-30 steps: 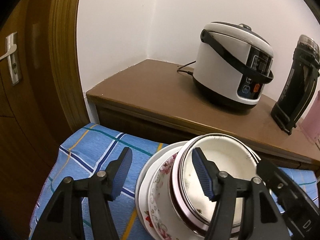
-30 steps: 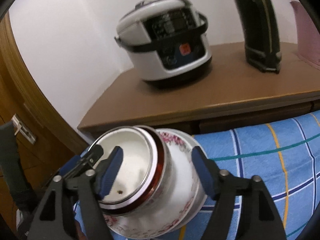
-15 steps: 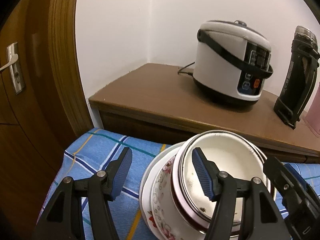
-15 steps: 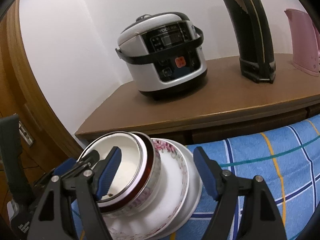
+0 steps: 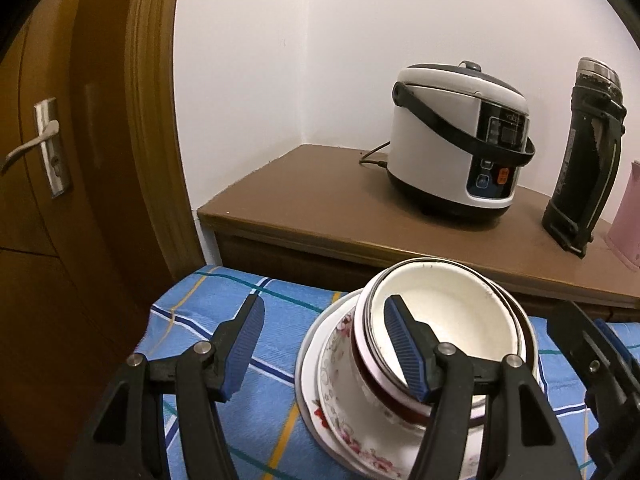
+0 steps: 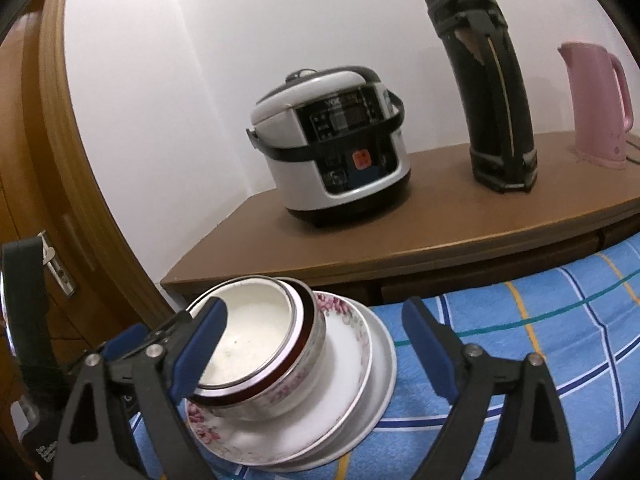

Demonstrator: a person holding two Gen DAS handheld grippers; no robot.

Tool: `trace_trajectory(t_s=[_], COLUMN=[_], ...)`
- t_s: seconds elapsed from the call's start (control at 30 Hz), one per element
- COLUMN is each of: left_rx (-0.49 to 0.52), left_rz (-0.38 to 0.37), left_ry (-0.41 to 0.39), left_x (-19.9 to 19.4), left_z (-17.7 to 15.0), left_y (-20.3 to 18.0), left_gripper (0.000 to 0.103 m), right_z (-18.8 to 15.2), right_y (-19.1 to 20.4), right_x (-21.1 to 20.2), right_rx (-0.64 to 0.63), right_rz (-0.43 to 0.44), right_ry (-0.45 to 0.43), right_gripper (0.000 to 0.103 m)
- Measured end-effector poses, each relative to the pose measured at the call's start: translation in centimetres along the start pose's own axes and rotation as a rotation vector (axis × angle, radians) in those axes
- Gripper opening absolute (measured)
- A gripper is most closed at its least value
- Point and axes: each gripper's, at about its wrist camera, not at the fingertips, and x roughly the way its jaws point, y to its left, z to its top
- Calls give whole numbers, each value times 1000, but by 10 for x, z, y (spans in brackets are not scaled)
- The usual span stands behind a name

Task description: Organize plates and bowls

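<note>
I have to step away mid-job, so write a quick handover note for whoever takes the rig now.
Left gripper: open, one of its fingers inside the top bowl, holding nothing.
Right gripper: opening, straddling the stack without pressing on it.
Things: white bowl nested in a flowered bowl, on a flowered plate and a plain white plate, all on the blue checked cloth.
Done: stack looks built.
Left: probably back both grippers off; check nothing else needs stacking.
</note>
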Motion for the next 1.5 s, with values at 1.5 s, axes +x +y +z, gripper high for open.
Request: trace_trajectory(t_s=[1.5], left_rx=[48], left_rz=[-32], left_ry=[-56], left_x=[-101], left_z=[-35], left_y=[-3], left_gripper=[80], right_z=[-14], right_y=[8], right_x=[-99], right_rx=[-15], right_rz=[58], right_ry=[-97], right_gripper=[103])
